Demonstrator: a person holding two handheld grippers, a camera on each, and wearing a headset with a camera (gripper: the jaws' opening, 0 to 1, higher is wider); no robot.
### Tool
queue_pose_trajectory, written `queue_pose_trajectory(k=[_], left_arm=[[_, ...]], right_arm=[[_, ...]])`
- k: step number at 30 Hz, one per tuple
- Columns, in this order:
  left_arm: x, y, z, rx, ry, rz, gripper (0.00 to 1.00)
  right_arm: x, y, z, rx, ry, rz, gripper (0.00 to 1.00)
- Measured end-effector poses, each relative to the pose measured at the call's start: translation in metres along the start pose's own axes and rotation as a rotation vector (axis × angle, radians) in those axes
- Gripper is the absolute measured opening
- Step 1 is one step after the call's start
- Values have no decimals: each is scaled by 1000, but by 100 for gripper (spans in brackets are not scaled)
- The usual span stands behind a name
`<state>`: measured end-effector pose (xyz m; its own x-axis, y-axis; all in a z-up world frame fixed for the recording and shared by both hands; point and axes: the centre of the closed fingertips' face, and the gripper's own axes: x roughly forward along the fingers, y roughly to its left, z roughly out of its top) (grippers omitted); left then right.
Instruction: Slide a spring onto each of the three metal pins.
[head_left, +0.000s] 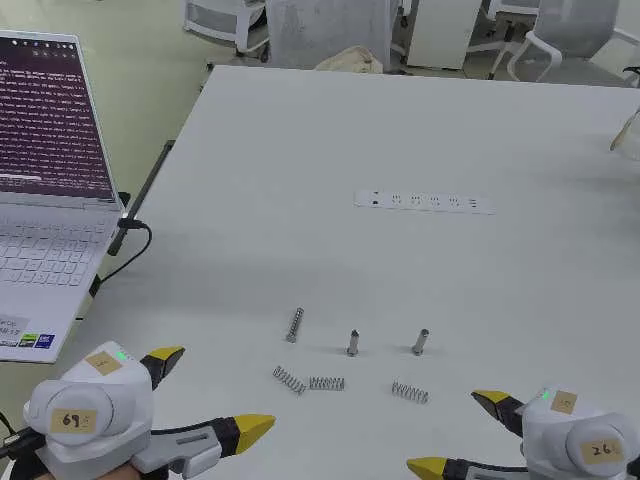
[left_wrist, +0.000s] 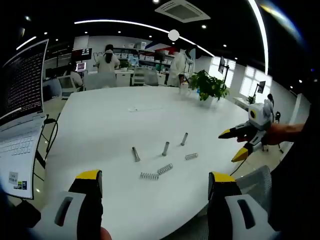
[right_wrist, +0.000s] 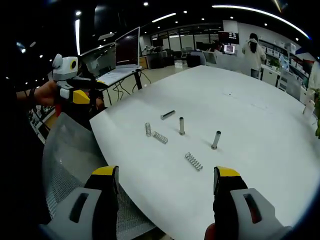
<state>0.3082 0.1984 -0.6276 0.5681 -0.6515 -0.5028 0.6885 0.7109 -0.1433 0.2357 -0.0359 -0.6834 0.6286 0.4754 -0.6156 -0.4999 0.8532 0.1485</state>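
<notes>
Hovering at the near edge of the white surface (head_left: 300, 150), the left tool (head_left: 210, 392) and right tool (head_left: 458, 432) both have their yellow-tipped jaws apart, holding nothing. The bottom of the head view cuts each off. Paper labels read "69" on the left tool and "26" on the right. Three springs (head_left: 327, 383) lie loose just in front of the metal pins (head_left: 353, 343). Two pins stand upright. The third pin (head_left: 295, 325) lies tilted, its detail hard to make out. A laptop (head_left: 40, 250), cropped at left, shows text too small to read. A power strip (head_left: 424, 201) lies farther back.
</notes>
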Motion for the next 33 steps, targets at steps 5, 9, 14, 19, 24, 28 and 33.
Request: queue_pose_trajectory(k=[5, 9, 14, 19, 24, 28, 33], left_arm=[[0, 0, 1, 0, -4, 1, 84], [0, 0, 0, -1, -4, 2, 84], [-1, 0, -1, -2, -2, 1, 84], [-1, 0, 0, -2, -4, 1, 84], [0, 0, 2, -1, -7, 1, 84], [-1, 0, 3, -1, -7, 1, 84], [-2, -1, 2, 0, -6, 2, 84]], right_arm=[[0, 1, 1, -4, 0, 2, 75], [0, 0, 1, -5, -1, 1, 75], [-1, -1, 1, 1, -3, -2, 75], [-2, -1, 0, 3, -4, -4, 75], [-2, -2, 0, 4, -7, -5, 74], [-3, -2, 1, 6, -10, -6, 74], [-3, -2, 1, 4, -8, -5, 74]])
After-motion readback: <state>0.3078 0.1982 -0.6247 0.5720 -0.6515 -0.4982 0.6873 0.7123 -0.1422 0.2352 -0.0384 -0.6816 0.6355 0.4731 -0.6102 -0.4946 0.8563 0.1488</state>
